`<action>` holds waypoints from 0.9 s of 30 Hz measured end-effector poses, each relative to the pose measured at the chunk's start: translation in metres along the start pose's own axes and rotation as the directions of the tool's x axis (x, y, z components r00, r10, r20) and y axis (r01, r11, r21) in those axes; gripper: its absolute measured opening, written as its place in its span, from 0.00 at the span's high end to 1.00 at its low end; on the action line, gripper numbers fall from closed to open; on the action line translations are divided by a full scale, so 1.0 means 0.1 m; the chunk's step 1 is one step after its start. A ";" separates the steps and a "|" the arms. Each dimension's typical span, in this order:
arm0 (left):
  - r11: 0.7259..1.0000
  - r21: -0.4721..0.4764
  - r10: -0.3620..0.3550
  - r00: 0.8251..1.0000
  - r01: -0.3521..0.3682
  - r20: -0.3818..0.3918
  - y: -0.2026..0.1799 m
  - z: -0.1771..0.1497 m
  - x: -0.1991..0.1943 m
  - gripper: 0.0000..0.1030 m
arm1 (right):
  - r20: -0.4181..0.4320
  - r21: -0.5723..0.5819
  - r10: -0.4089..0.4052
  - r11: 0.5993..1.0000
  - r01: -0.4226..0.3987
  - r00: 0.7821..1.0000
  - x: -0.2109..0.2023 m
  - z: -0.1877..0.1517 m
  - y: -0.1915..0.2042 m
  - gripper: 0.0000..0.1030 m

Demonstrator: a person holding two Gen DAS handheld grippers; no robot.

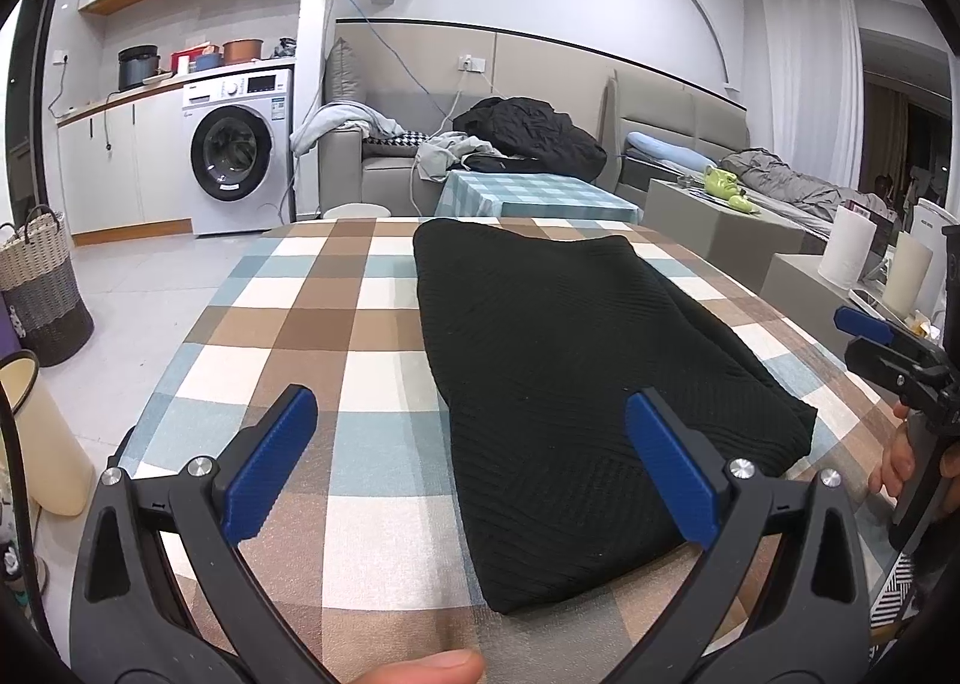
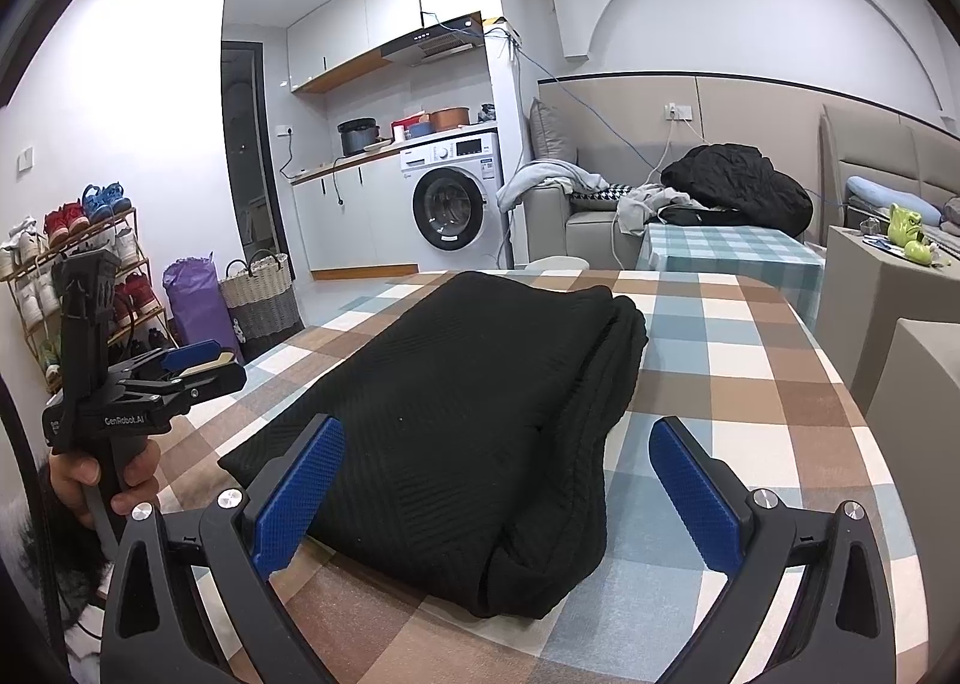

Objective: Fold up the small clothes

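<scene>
Above the folded black garment [image 1: 576,384], both grippers hover (jaws spread).

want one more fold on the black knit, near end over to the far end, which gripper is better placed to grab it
Right, narrowly. The right gripper is open and straddles the near end of the black garment. The left gripper is also open, but sits toward the garment's left edge, half over bare tablecloth.

Folded garment [image 1: 576,384] lying on table [image 1: 312,324], centre-right of left wrist frame, long axis running from near edge toward far edge. Left gripper [image 1: 474,462] at bottom centre, one finger over bare cloth, the other over garment. Right gripper [image 1: 882,342] at right edge. Washing machine [image 1: 237,150] upper left, behind table; basket [image 1: 42,288] at left edge; sofa [image 1: 384,156] behind, upper centre.
</scene>
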State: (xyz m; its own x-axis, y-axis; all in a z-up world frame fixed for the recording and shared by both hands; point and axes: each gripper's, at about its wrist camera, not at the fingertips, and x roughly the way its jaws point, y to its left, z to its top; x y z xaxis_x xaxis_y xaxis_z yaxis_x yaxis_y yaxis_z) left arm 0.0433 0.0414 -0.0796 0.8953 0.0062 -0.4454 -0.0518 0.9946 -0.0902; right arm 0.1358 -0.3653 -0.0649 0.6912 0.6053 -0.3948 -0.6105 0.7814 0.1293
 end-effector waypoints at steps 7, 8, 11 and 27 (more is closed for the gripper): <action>1.000 -0.003 -0.004 1.000 0.004 0.000 0.00 0.00 0.00 0.00 | 0.000 -0.002 0.002 1.000 -0.002 1.000 0.00 0.00 0.01 0.00; 1.000 -0.003 -0.005 1.000 0.005 0.000 0.00 -0.01 0.01 0.01 | 0.000 0.000 0.002 1.000 -0.002 1.000 0.00 -0.01 0.01 0.00; 1.000 -0.003 -0.005 1.000 0.005 0.002 0.00 -0.01 0.01 0.01 | -0.003 0.000 0.004 1.000 -0.004 1.000 0.01 -0.01 0.00 0.00; 1.000 -0.006 -0.005 1.000 0.005 0.003 -0.01 -0.01 0.01 0.00 | -0.004 -0.002 0.006 1.000 -0.006 1.000 0.02 -0.01 0.00 0.00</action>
State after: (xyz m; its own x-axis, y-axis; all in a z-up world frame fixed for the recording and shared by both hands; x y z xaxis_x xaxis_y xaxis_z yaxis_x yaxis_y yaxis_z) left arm 0.0439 0.0407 -0.0813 0.8968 0.0015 -0.4424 -0.0500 0.9939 -0.0979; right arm 0.1366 -0.3648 -0.0668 0.6859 0.6095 -0.3977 -0.6154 0.7774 0.1301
